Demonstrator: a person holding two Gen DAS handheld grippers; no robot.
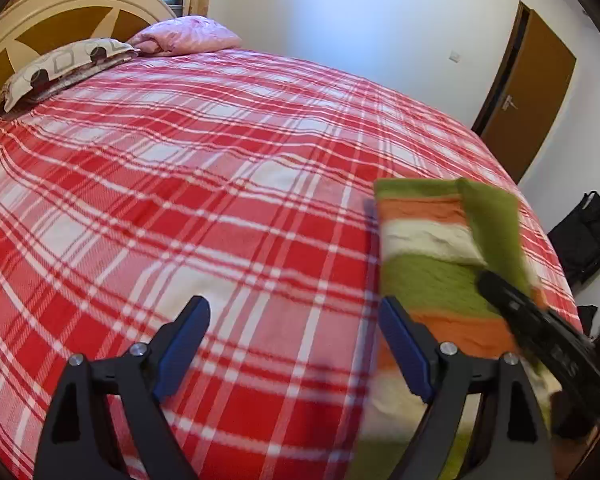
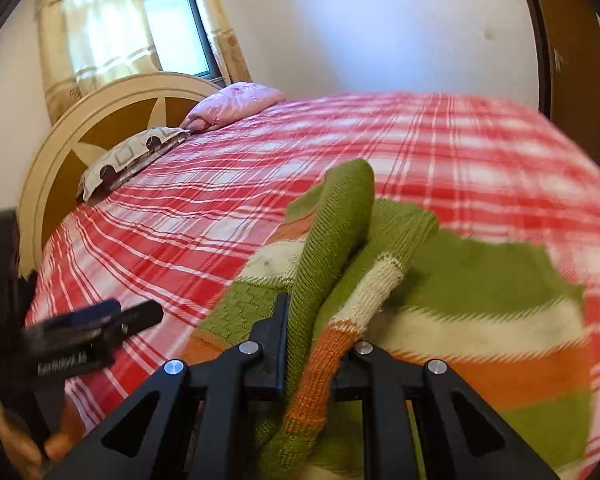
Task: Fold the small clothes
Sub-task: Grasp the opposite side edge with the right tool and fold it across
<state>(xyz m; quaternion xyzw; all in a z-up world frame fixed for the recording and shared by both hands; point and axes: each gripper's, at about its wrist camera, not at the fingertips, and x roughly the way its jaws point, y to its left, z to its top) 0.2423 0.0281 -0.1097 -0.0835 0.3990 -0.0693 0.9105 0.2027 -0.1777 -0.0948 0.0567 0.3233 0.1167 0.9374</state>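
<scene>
I see the sweater [image 2: 480,304] lying on the bed [image 1: 220,184], near its right side. My right gripper [image 2: 306,340] has its jaws clenched on a sleeve [image 2: 340,220]. My left gripper [image 1: 292,344], jaws released, hovers left of the sweater.

Sweater [image 1: 440,256] on bedspread [image 1: 220,184], right of left gripper [image 1: 296,344]; pillows [image 1: 64,68] behind (against headboard [image 1: 56,20]).
</scene>
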